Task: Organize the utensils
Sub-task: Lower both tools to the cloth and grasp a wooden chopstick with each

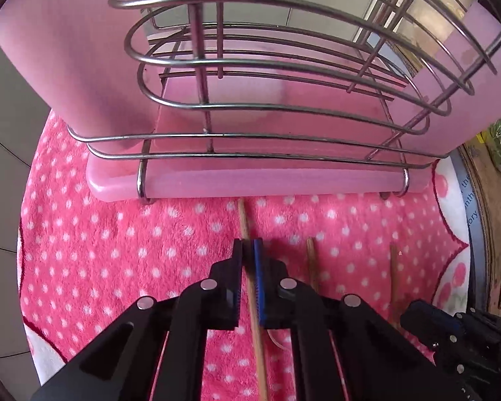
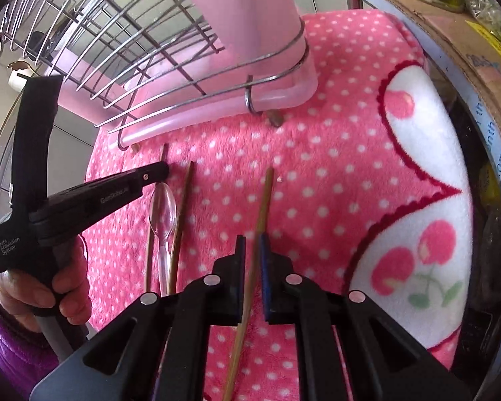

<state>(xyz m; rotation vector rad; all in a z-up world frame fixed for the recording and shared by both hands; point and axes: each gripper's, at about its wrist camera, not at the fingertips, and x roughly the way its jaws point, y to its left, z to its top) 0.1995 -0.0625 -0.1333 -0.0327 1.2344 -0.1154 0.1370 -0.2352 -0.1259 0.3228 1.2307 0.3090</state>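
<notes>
1. Two hand-held grippers worked over a pink polka-dot fleece blanket (image 2: 317, 180), just in front of a wire dish rack (image 1: 250, 107) standing on a pink plastic drip tray (image 1: 250, 180).
2. The left hand-held gripper (image 1: 248, 254) was clamped on a wooden chopstick (image 1: 244, 224) whose far tip lay just short of the rack's tray.
3. The right hand-held gripper (image 2: 252, 247) had its jaws nearly together around a second chopstick (image 2: 264, 200), farther right of the rack; whether the pads actually pressed on it could not be told.
4. A third chopstick (image 2: 183, 207) and a clear plastic spoon (image 2: 162, 214) lay on the blanket between the two, in front of the rack.
5. Judgement: the step in hand seemed to be picking up chopsticks to stow them in the rack. To do it well, each stick should be pinched squarely between the pads, lifted clear of the clinging fleece, then tipped upright before threading between the wires, keeping the two grippers from colliding.
6. In the right wrist view, the left gripper's body read "Data Acquisition System"; a second logo was too blurred to read. A cardboard box (image 2: 451, 33) to the right of the rack carried cut-off blue lettering.
</notes>
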